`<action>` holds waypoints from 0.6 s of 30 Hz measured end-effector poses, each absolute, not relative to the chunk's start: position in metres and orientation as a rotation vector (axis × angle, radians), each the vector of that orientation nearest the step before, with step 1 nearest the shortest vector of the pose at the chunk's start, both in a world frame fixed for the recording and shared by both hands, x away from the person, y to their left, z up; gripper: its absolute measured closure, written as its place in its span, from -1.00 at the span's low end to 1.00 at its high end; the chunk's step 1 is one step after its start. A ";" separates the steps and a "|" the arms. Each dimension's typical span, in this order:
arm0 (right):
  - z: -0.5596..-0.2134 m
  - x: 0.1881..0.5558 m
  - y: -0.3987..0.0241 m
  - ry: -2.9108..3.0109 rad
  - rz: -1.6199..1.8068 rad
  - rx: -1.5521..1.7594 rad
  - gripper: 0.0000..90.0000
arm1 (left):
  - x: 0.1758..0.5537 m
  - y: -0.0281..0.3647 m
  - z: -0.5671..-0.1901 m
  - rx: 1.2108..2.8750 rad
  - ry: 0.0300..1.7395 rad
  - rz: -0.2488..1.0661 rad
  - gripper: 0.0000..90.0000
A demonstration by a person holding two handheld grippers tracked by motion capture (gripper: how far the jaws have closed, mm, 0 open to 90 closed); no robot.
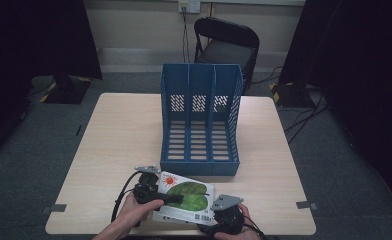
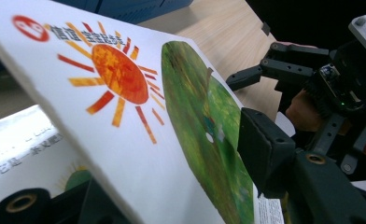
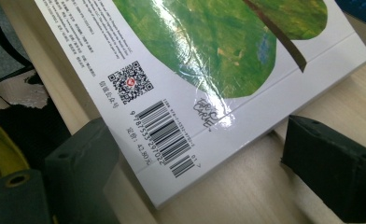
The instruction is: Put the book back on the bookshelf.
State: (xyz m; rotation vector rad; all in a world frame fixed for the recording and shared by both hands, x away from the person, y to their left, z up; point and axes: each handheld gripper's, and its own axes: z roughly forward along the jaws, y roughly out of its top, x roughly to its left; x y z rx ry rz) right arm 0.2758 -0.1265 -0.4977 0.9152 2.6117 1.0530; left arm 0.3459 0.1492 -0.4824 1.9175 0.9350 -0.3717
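Note:
A white picture book (image 1: 186, 197) with an orange sun and a green leaf lies at the table's near edge, just in front of the blue rack. In the left gripper view its cover (image 2: 125, 88) slants up between my jaws. My left gripper (image 1: 176, 199) reaches over the book from the left, one pad (image 2: 265, 149) close against the leaf and the other jaw hidden under the book. I see no firm pinch. My right gripper (image 3: 193, 140) stands open around the book's barcode corner (image 3: 172, 135) without touching it. Another white printed surface (image 2: 17, 149) lies below the raised cover.
A blue three-slot file rack (image 1: 200, 167) stands in the middle of the wooden table (image 1: 124, 135), open toward me. A black folding chair (image 1: 226, 42) stands behind the table. Bare tabletop extends to the left and right of the rack.

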 end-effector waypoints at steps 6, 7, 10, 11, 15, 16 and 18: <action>-0.497 0.281 -0.125 2.634 1.046 0.899 -0.80 | 0.348 0.145 -0.485 1.934 0.933 -0.418 0.17; -0.497 0.281 -0.125 2.634 1.046 0.899 -0.80 | 0.348 0.145 -0.485 1.934 0.933 -0.418 0.22; -0.497 0.281 -0.124 2.638 1.040 0.889 -0.80 | 0.347 0.146 -0.485 1.911 0.927 -0.436 0.38; -0.497 0.281 -0.124 2.638 1.040 0.889 -0.80 | 0.347 0.146 -0.485 1.911 0.927 -0.436 0.40; -0.495 0.280 -0.128 2.666 1.056 0.904 -0.79 | 0.344 0.147 -0.482 1.916 0.886 -0.415 0.44; -0.494 0.280 -0.129 2.673 1.074 0.917 -0.77 | 0.343 0.147 -0.481 1.917 0.882 -0.408 0.44; -0.493 0.279 -0.131 2.682 1.084 0.917 -0.73 | 0.342 0.146 -0.480 1.916 0.880 -0.403 0.47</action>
